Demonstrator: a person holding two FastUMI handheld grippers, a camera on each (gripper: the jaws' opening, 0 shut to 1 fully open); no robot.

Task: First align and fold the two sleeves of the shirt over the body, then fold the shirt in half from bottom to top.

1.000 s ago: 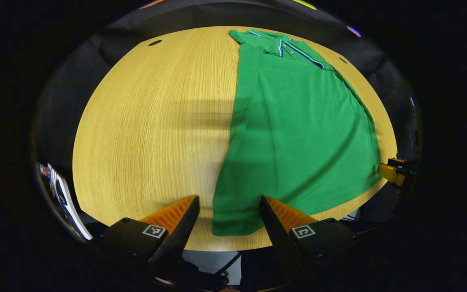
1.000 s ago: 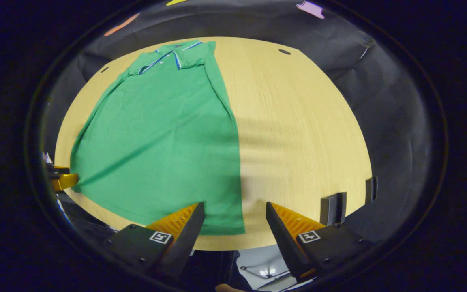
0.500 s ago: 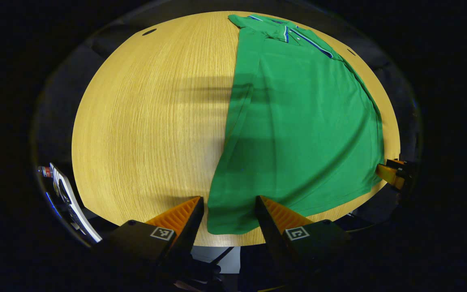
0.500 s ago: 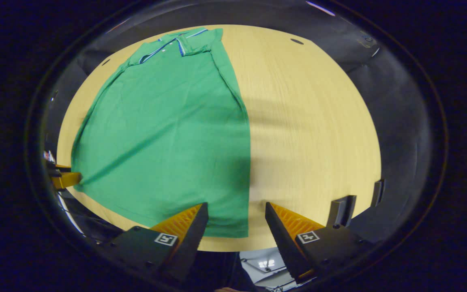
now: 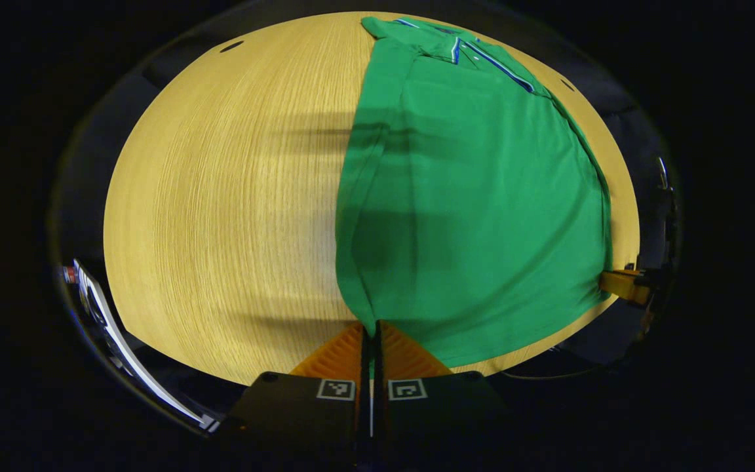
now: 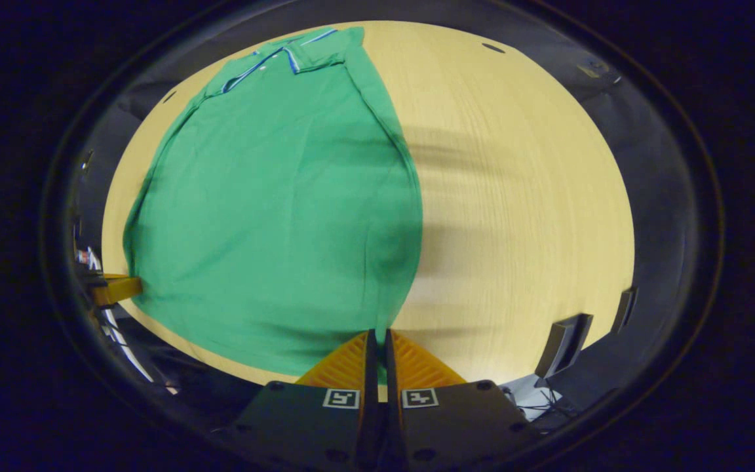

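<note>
A green polo shirt point(image 5: 476, 196) lies flat on the wooden table point(image 5: 220, 196), collar at the far end, sleeves folded in over the body. In the left gripper view my left gripper point(image 5: 371, 331) is shut on the shirt's bottom left hem corner, which is pinched up between the fingers. In the right gripper view the shirt point(image 6: 286, 196) spreads to the left, and my right gripper point(image 6: 380, 337) is shut on its bottom right hem corner. The right gripper point(image 5: 623, 285) shows at the hem's far end in the left gripper view; the left gripper point(image 6: 115, 288) shows likewise in the right gripper view.
Bare wood runs left of the shirt in the left gripper view and right of the shirt on the table point(image 6: 522, 196) in the right gripper view. Dark upright brackets point(image 6: 564, 344) stand at the table's near right edge. The table's front edge lies just under both grippers.
Both grippers have gone from open, straddling the bottom hem corners, to shut on them. Both moved slightly forward, and the cloth at each corner is now gathered up.
</note>
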